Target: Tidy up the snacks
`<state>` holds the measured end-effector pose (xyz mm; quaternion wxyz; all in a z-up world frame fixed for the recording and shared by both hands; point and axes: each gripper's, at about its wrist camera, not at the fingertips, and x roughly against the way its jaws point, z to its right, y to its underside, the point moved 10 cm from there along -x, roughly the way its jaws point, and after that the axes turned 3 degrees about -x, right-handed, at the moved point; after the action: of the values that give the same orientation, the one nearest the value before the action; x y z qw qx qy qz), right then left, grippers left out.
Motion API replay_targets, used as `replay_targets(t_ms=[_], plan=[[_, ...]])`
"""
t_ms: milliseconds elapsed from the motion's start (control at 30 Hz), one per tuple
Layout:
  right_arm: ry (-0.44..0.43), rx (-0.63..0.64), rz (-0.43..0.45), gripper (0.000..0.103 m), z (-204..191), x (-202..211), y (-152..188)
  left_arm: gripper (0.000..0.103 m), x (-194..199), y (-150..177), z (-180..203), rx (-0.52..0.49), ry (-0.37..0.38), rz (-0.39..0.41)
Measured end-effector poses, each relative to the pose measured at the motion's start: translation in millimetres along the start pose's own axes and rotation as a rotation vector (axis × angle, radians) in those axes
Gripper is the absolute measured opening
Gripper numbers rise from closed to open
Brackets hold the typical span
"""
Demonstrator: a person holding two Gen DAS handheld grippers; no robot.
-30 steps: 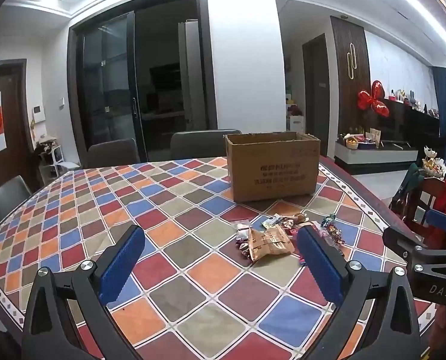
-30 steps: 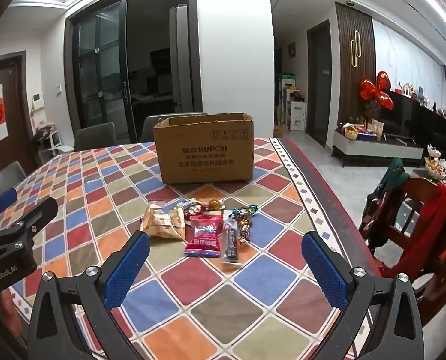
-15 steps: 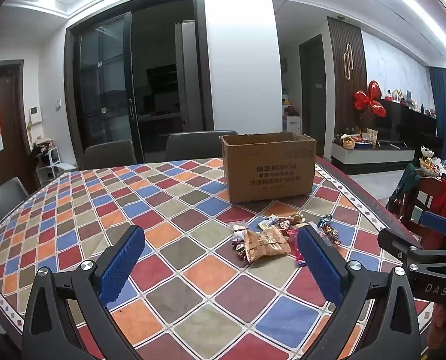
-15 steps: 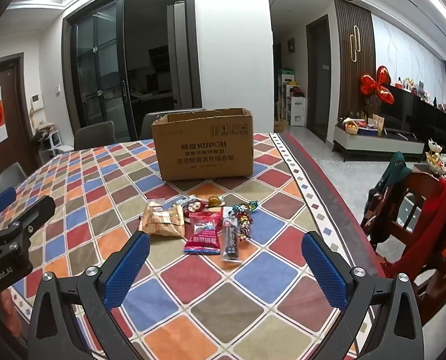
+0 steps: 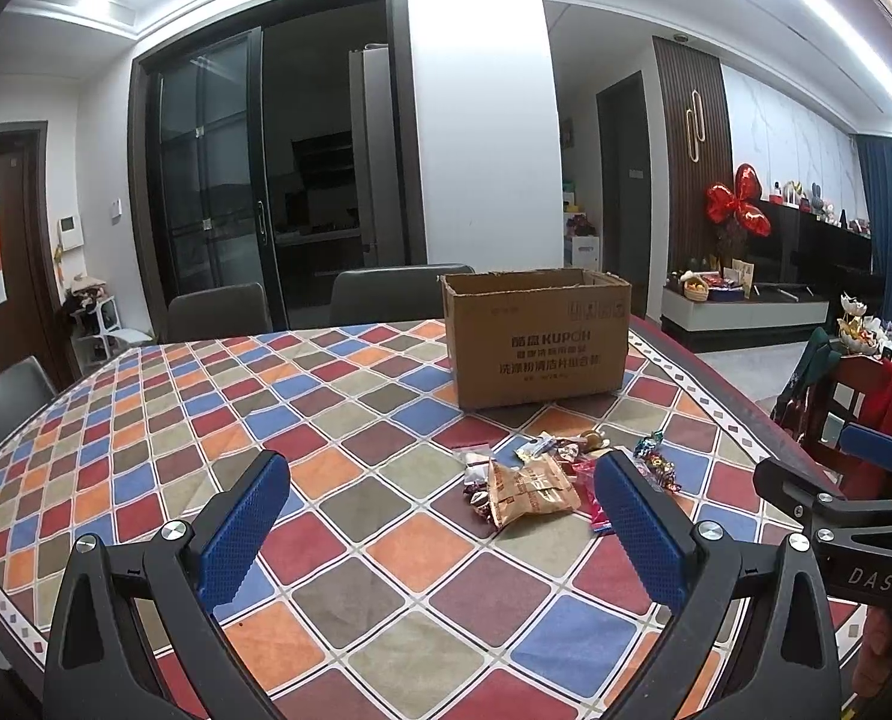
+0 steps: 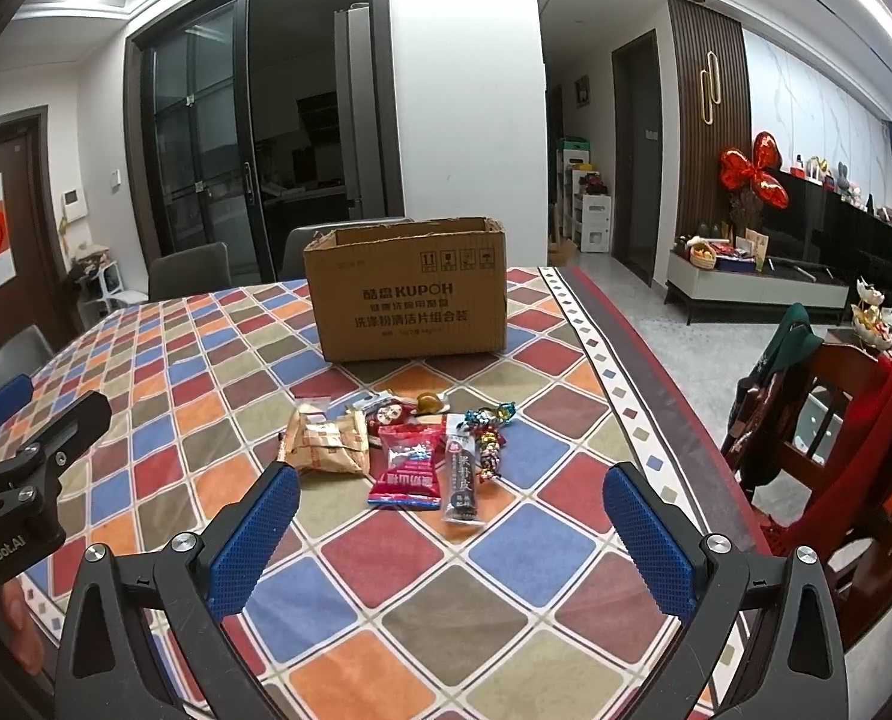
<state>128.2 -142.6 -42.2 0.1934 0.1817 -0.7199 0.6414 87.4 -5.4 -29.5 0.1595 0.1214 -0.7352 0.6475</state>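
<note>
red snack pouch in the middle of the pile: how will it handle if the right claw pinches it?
The red snack pouch looks like thin glossy film, so probably light, floppy and somewhat slippery. It lies flat, edges touching the tan bag and dark bar, so a pinch may drag those neighbours.

Box: the box (image 6: 407, 291) stands on the table (image 6: 386, 594), beyond the snacks and ahead of the right gripper (image 6: 449, 531).
Snacks: the snacks (image 6: 398, 450) lie in a cluster between box and right gripper; they sit ahead and right of the left gripper (image 5: 443, 519).
Bag: the bag (image 6: 326, 441) is leftmost in the cluster, the packet (image 6: 407, 468) just right of it, the bar (image 6: 461, 483) right again.
Chairs: two chairs (image 5: 221, 312) stand behind the table.
</note>
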Motion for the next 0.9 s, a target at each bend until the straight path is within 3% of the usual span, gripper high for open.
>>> replay_targets(t_ms=[900], plan=[[0.001,0.000,0.002,0.102,0.0,0.2,0.1,0.103,1.3,-1.5,1.5,-0.001,0.000,0.005]])
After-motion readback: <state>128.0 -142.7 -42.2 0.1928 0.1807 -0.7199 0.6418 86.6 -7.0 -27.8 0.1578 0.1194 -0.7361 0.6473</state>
